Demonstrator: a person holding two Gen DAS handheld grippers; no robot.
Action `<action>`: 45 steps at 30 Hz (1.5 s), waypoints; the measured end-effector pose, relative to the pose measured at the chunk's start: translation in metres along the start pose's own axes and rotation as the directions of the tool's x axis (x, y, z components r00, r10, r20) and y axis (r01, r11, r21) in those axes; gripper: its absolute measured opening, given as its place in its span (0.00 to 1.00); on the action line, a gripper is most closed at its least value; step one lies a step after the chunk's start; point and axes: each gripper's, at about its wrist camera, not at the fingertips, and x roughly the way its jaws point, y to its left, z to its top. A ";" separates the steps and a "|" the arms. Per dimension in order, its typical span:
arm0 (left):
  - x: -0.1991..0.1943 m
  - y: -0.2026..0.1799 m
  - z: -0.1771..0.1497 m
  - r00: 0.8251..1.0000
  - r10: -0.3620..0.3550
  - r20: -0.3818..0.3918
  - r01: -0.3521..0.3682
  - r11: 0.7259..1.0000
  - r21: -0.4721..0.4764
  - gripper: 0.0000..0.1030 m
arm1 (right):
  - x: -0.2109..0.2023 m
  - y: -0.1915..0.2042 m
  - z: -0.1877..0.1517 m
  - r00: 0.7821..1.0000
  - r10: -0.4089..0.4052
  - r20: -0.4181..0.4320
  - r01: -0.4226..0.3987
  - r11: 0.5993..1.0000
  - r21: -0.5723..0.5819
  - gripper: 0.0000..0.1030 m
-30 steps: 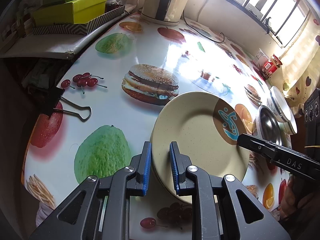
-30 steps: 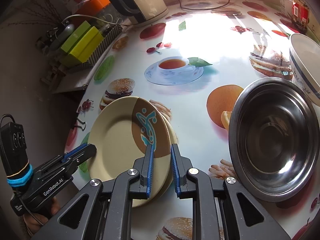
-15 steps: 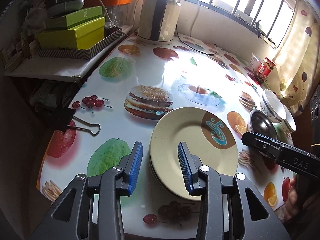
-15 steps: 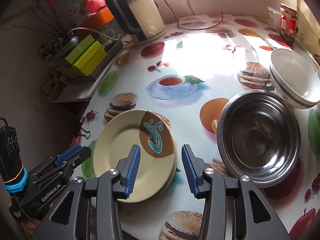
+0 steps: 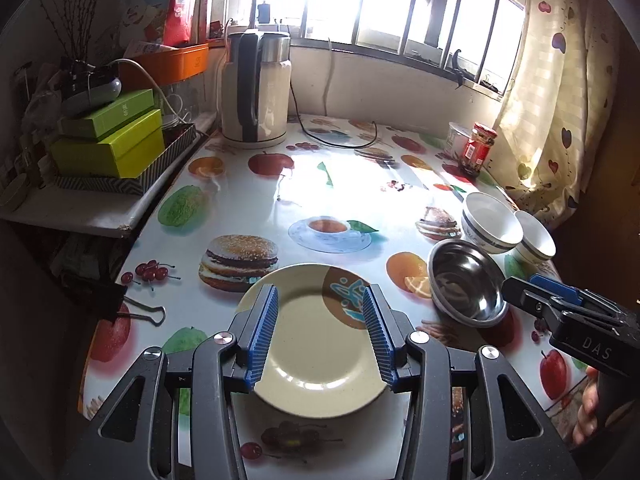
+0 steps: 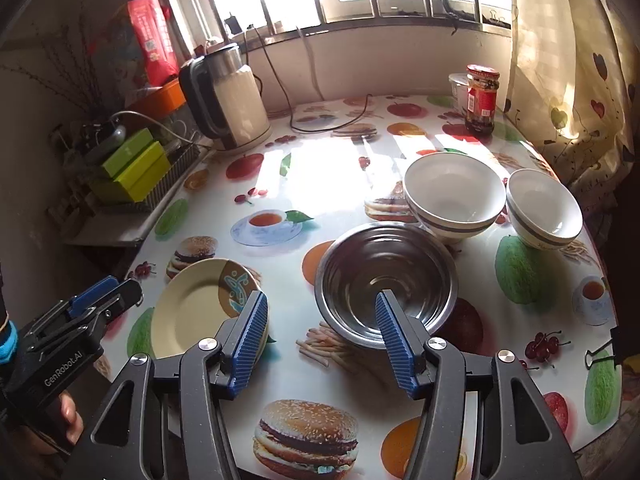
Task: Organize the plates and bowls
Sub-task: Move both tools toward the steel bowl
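The beige plate (image 5: 320, 344) lies flat on the printed surface (image 5: 248, 196), just left of the steel bowl (image 6: 386, 282), and seems to sit on at least one more plate, though the stack is hard to count from here. The left gripper (image 5: 320, 334) hovers above the plate with its fingers released and opening; nothing is pressed between them. The right gripper (image 6: 322, 344) is also released and opening, hanging over the bare gap between the plate and the steel bowl, holding nothing.

Behind the steel bowl stand two white bowls: the larger white bowl (image 6: 454, 196) touches or nearly touches the steel bowl's far rim, and the smaller white bowl (image 6: 544, 208) sits to its right.

The bowls, by my judgement, remain to be gathered. The risks lie there. The steel bowl's thin, slick rim could slip from the ribbed fingers if gripped shallowly. Lifting it carelessly could knock the larger white bowl crowding its rim. The plate rests close to the surface's near edge, so a stray nudge could push it off.
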 end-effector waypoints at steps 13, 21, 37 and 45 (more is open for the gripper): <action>0.031 -0.065 0.018 0.993 -0.112 -0.024 0.114 0.988 0.108 0.44 | -0.021 -0.065 -0.008 0.988 -0.147 0.046 0.144 0.987 0.072 0.57; 0.070 -0.082 0.026 0.982 -0.152 -0.109 0.164 0.981 0.104 0.44 | 0.001 -0.099 -0.007 0.992 -0.123 0.008 0.121 0.984 0.132 0.57; 0.137 -0.090 0.026 0.947 -0.201 -0.251 0.215 0.976 0.030 0.44 | 0.048 -0.122 -0.006 0.996 -0.055 -0.065 0.064 0.986 0.154 0.57; 0.148 -0.098 0.025 0.935 -0.218 -0.279 0.236 0.971 0.032 0.44 | 0.061 -0.125 -0.004 0.997 -0.019 -0.078 0.032 0.986 0.162 0.56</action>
